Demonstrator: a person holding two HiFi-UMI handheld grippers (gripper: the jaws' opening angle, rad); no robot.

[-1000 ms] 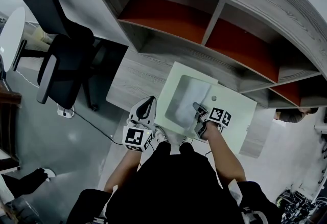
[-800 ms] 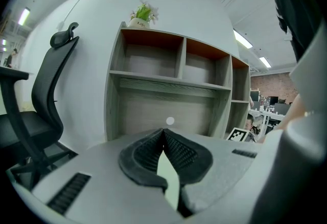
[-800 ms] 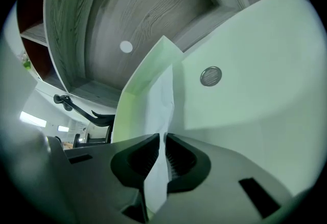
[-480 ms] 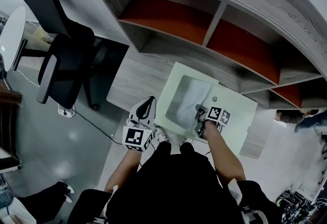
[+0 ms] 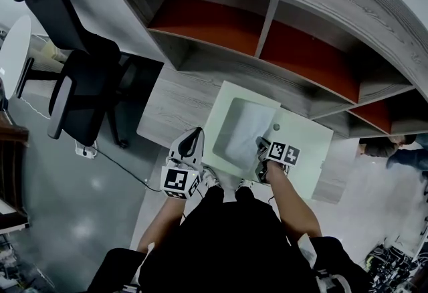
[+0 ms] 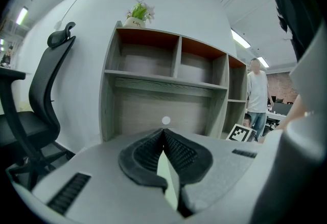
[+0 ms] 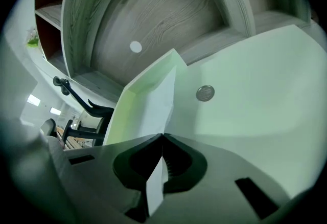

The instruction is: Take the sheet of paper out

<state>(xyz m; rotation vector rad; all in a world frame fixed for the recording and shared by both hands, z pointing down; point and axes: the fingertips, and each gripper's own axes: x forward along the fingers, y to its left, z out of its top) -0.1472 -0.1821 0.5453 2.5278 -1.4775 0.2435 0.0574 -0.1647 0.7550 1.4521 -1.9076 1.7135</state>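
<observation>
The thin white sheet of paper point(image 5: 246, 132) sits in the flat pale-green folder point(image 5: 311, 151) on the grey wood-grain worktop point(image 5: 174, 104). The right hand-held gripper point(image 5: 262, 150), apart a second ago, now clamps its near edge; the left hand-held gripper point(image 5: 194, 141) pinches the folder's rim.

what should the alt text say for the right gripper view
The right gripper has its jaws shut on the edge of a white sheet of paper that stands up out of a pale green folder with a round metal snap. A grey wooden shelf unit rises behind it.
</observation>
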